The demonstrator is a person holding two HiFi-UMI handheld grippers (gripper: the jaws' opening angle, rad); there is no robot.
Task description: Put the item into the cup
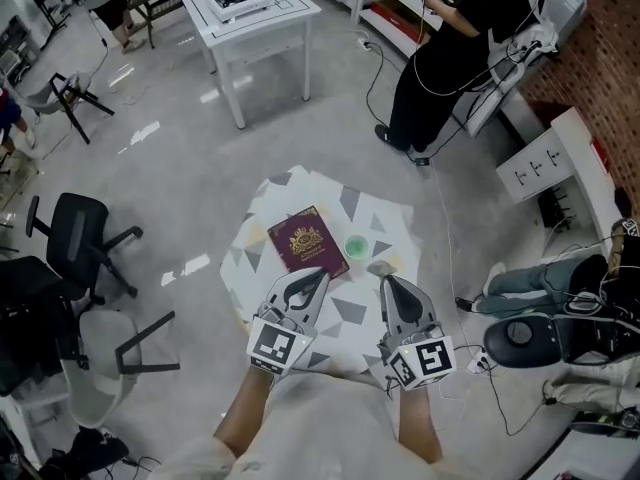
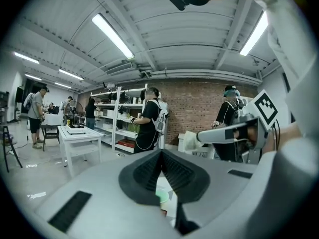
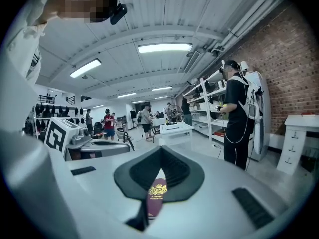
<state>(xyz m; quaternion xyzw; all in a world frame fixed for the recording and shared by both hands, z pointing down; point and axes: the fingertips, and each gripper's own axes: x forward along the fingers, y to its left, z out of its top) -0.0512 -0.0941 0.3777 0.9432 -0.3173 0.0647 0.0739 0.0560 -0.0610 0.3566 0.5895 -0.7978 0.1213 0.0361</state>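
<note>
A small table (image 1: 262, 208) with a patterned cloth holds a maroon booklet (image 1: 308, 240) and, to its right, a small green cup (image 1: 356, 245). A small pale item (image 1: 379, 266) lies on the cloth in front of the cup. My left gripper (image 1: 322, 271) hovers at the booklet's near edge, jaws shut and empty. My right gripper (image 1: 384, 279) is just behind the pale item, also shut. In the left gripper view the closed gripper (image 2: 160, 152) shows the cup (image 2: 162, 197) below it. Under the closed gripper (image 3: 162, 149) in the right gripper view is the booklet (image 3: 156, 197).
Black office chairs (image 1: 80, 233) stand to the left of the table. A person in black (image 1: 455, 43) works at shelves at the back right. A white table (image 1: 255, 13) stands further back. Cables and a seated person (image 1: 560, 288) are on the right.
</note>
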